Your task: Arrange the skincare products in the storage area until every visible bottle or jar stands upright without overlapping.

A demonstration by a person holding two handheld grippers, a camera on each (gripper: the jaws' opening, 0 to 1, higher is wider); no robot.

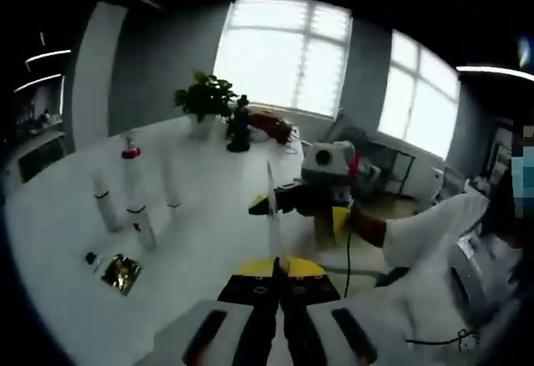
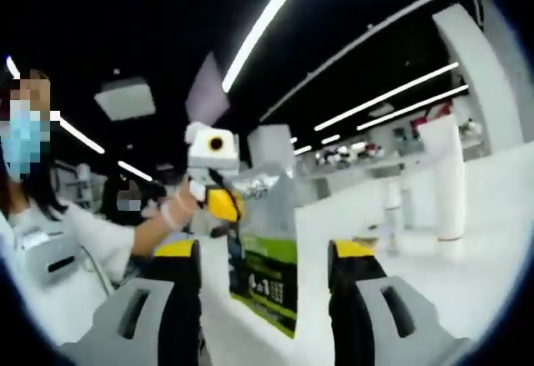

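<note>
Bottles (image 1: 138, 216) stood upright on the white table (image 1: 58, 241), apart from one another, beside a small foil packet (image 1: 121, 272). The left gripper (image 1: 279, 268) had its jaws pinched together on the edge of a clear sachet (image 2: 267, 249). The right gripper (image 2: 265, 253) held its jaws wide around that sachet, not touching it. A potted plant (image 1: 204, 99) sat farther back.
</note>
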